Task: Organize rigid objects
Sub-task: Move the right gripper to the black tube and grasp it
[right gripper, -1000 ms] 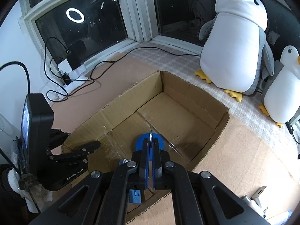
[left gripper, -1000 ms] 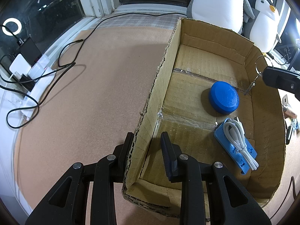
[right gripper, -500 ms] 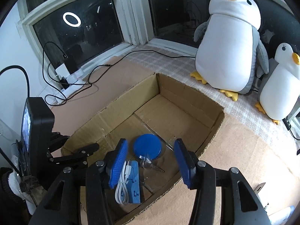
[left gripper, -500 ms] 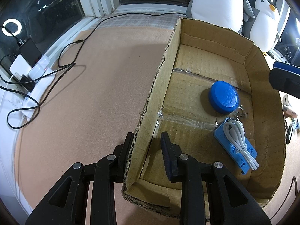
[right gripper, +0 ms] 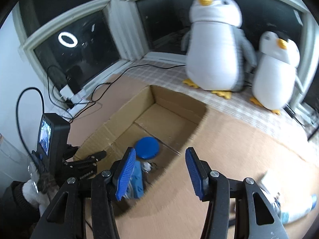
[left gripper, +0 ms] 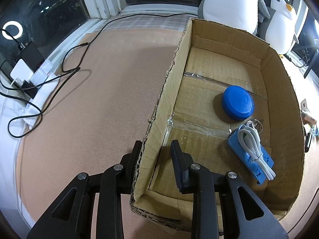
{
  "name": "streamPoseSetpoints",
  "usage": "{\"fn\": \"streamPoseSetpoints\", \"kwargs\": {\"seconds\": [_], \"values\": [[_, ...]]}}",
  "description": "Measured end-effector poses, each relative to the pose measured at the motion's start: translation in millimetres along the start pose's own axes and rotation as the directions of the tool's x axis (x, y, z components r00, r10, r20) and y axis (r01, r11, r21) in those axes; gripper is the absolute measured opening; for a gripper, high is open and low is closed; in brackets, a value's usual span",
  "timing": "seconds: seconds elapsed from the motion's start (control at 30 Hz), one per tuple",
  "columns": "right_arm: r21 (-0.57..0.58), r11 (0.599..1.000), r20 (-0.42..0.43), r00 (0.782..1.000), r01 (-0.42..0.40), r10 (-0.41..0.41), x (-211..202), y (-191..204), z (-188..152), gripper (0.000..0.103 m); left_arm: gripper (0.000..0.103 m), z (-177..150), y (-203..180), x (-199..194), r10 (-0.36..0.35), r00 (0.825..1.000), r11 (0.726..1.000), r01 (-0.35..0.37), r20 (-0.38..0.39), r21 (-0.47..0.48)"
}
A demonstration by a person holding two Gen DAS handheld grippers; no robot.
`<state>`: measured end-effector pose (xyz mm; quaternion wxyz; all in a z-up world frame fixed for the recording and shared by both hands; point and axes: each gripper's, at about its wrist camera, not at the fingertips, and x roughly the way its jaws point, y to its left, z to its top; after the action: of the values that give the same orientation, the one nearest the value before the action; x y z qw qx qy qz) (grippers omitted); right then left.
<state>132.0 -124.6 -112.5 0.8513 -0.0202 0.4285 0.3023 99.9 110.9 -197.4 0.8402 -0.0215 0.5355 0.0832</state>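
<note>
Left wrist view: the left tongs (left gripper: 156, 157) sit at 6 o'clock, closed down on the near long wall of the box (left gripper: 165, 91), one finger outside the cardboard and the other inside. The box runs from 6 o'clock up toward 1 o'clock across a brown table (left gripper: 95, 91). On the box floor a blue disc (left gripper: 237, 104) lies at about 3 o'clock. Just below it, toward 4 o'clock, lies a blue strip (left gripper: 251, 157) with a coiled white cable (left gripper: 254, 149) on top. A key ring (left gripper: 256, 123) rests between disc and strip, touching the cable's upper end. Two penguins (left gripper: 229, 2) stand beyond the box at 1 o'clock. Black cords (left gripper: 65, 69) trail from 9 to 11 o'clock toward plugs by the window.

Right wrist view: this picture is blurred. The right tongs (right gripper: 161, 171) stand at 6 o'clock with their blue pads apart at a middling width and nothing between them; their jaws have just been opening. They hang over the box's near right edge and the table beside it. The box (right gripper: 123, 117) lies at centre, with the disc (right gripper: 147, 147) just above the left pad and the strip (right gripper: 137, 179) partly hidden behind it; the ring (right gripper: 148, 166) shows beside the strip. At 8 o'clock the left tongs (right gripper: 87, 159) grip the box wall, held by a gloved hand (right gripper: 35, 191). The penguins (right gripper: 215, 45) stand at 1 o'clock.
</note>
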Motion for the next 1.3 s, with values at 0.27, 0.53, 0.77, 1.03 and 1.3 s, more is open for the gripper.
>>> {"fn": "streamPoseSetpoints", "kwargs": {"seconds": [0.27, 0.53, 0.77, 1.03, 1.3], "values": [[0.173, 0.982, 0.011, 0.996, 0.08, -0.083, -44.4, -68.5, -37.9, 0.048, 0.027, 0.0, 0.0, 0.0, 0.001, 1.0, 1.0, -0.001, 0.001, 0.001], [0.311, 0.937, -0.072, 0.987, 0.162, -0.146, -54.2, -120.6, -83.4, 0.048, 0.027, 0.0, -0.2, -0.1, 0.003, 1.0, 1.0, -0.003, 0.002, 0.001], [0.385, 0.9, -0.162, 0.975, 0.206, -0.153, -28.0, -125.3, -99.8, 0.048, 0.027, -0.2, -0.6, -0.1, 0.003, 1.0, 1.0, -0.003, 0.002, 0.001], [0.422, 0.868, -0.218, 0.958, 0.264, -0.185, -3.3, -124.7, -99.1, 0.048, 0.027, -0.5, -1.4, -0.3, 0.002, 1.0, 1.0, -0.002, 0.003, 0.0], [0.368, 0.878, -0.268, 0.94, 0.305, -0.214, 17.7, -121.2, -97.9, 0.048, 0.027, -0.9, -1.6, -0.7, -0.001, 1.0, 1.0, 0.001, 0.004, -0.002]]}}
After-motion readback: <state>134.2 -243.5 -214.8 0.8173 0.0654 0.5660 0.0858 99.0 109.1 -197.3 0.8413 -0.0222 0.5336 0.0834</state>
